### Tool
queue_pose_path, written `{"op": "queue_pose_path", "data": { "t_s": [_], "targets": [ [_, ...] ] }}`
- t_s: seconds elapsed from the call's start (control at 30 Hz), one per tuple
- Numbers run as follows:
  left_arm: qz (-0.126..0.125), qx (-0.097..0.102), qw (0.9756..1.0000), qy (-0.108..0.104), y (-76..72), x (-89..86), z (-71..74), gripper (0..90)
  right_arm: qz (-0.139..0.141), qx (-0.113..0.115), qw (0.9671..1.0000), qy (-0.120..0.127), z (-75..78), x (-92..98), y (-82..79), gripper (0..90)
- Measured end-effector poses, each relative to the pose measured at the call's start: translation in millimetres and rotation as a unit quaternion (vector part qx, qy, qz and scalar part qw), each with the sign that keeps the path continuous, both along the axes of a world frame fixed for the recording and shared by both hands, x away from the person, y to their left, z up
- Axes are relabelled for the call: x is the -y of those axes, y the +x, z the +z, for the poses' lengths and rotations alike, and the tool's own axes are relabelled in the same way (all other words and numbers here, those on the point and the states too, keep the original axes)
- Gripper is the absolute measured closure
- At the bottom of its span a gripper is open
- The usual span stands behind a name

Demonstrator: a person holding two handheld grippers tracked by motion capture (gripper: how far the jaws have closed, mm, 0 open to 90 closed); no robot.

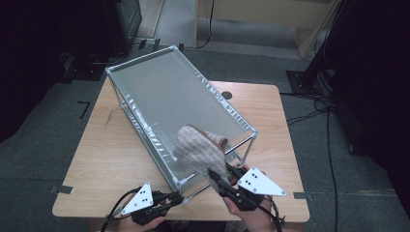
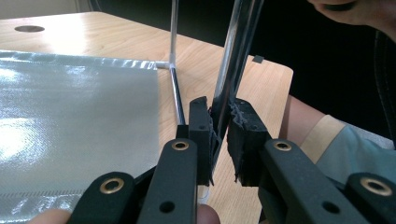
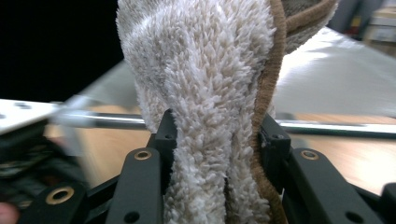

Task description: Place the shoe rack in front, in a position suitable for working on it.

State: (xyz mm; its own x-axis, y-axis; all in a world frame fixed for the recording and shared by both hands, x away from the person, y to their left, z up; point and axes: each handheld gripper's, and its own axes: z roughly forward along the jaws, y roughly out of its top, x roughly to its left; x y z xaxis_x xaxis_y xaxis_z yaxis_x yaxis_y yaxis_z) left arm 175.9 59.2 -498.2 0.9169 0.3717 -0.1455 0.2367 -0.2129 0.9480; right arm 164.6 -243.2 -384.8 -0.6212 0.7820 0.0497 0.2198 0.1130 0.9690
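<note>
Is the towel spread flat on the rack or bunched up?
Bunched up. The towel is gathered between the right gripper fingers, draping in folds over the rack's near corner.

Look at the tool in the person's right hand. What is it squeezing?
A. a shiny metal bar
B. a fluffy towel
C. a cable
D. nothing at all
B: in the right gripper view the right tool has its two black jaws pressed into the sides of a fluffy, pale towel with a brown edge, and the high view shows that towel lying over the grey rack.
</note>
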Motion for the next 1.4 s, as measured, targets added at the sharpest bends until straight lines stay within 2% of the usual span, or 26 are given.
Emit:
{"op": "queue_pose_path", "data": {
  "t_s": [0.03,0.07,0.1,0.17,0.2,0.23,0.33,0.37,0.4,0.43,0.57,0.77,0.83,0.87,0.9,1.0,1.03,1.07,1.1,1.13,1.2,1.27,1.4],
  "targets": [
    [0.000,0.000,1.0000,0.000,0.0,0.0,0.0,80.5,0.000,0.000,1.0000,0.000,0.0,0.0,0.0,61.4],
    [0.002,0.002,1.0000,0.001,-0.4,0.1,0.1,80.5,-0.027,-0.004,0.9996,0.008,-1.7,12.6,5.1,61.4],
    [0.002,0.003,1.0000,0.002,-0.8,0.2,0.3,80.5,-0.027,-0.004,0.9996,0.008,-1.7,12.6,5.1,61.4],
    [0.005,0.007,0.9999,0.008,-1.7,0.6,1.3,80.7,-0.059,-0.014,0.9979,0.021,-3.7,29.4,11.4,61.4],
    [0.005,0.007,0.9999,0.008,-1.7,0.6,1.3,80.7,-0.059,-0.014,0.9979,0.021,-3.7,29.4,11.4,61.4],
    [0.006,0.007,0.9999,0.008,-1.9,0.9,1.5,80.7,-0.072,-0.017,0.9969,0.026,-4.3,34.8,13.4,61.4],
    [0.000,-0.001,1.0000,0.003,-0.3,0.7,0.7,80.4,-0.122,-0.029,0.9915,0.036,-7.3,54.2,19.6,61.4],
    [-0.002,-0.002,1.0000,0.000,0.2,0.6,0.3,80.3,-0.140,-0.033,0.9888,0.039,-8.6,59.5,21.1,61.4],
    [-0.002,-0.002,1.0000,0.000,0.2,0.6,0.3,80.2,-0.140,-0.033,0.9888,0.039,-8.6,59.5,21.1,61.4],
    [-0.003,-0.004,1.0000,-0.002,0.7,0.1,-0.4,80.1,-0.160,-0.042,0.9850,0.047,-10.9,66.1,22.9,61.3],
    [0.001,-0.001,1.0000,0.000,-0.5,0.5,-0.4,80.2,-0.166,-0.041,0.9844,0.044,-13.4,66.2,23.3,60.8],
    [0.010,-0.002,0.9999,0.000,-1.1,1.0,-0.3,80.0,-0.128,-0.037,0.9907,0.028,-15.3,46.2,16.2,61.2],
    [0.010,-0.012,0.9999,-0.005,0.0,0.7,-0.3,79.8,-0.083,-0.031,0.9959,0.019,-17.1,34.5,9.2,61.1],
    [0.011,-0.012,0.9999,-0.004,0.0,0.9,-0.3,79.8,-0.083,-0.031,0.9959,0.019,-17.1,34.5,9.2,61.1],
    [0.011,-0.010,0.9999,-0.003,-0.4,1.2,-0.1,79.9,-0.044,-0.030,0.9986,0.006,-20.2,25.5,4.8,60.9],
    [0.012,-0.006,0.9999,0.000,-0.6,1.4,0.2,80.2,-0.005,-0.034,0.9994,-0.005,-23.8,15.4,0.5,60.9],
    [0.012,-0.006,0.9999,0.000,-0.6,1.4,0.2,80.2,-0.005,-0.034,0.9994,-0.005,-23.8,15.4,0.5,60.9],
    [0.011,-0.006,0.9999,0.000,-0.2,1.4,0.2,80.2,0.010,-0.036,0.9993,-0.005,-24.9,12.0,-0.9,60.9],
    [0.011,-0.005,0.9999,0.000,-0.3,1.5,0.1,80.3,0.039,-0.037,0.9985,-0.010,-26.8,4.0,-4.3,60.8],
    [0.011,-0.004,0.9999,0.001,-0.4,1.5,0.2,80.3,0.039,-0.037,0.9985,-0.010,-26.8,4.0,-4.3,60.8],
    [0.011,-0.003,0.9999,0.002,-0.7,1.7,0.2,80.4,0.055,-0.025,0.9978,-0.025,-28.3,-4.7,-8.4,61.0],
    [0.011,-0.002,0.9999,0.003,-0.7,1.6,0.2,80.5,0.058,-0.024,0.9977,-0.026,-28.7,-6.0,-8.7,61.1],
    [0.010,0.000,0.9999,0.003,-1.1,2.6,0.0,80.6,0.038,-0.020,0.9985,-0.034,-28.0,-2.2,-7.4,61.7]
  ]
}}
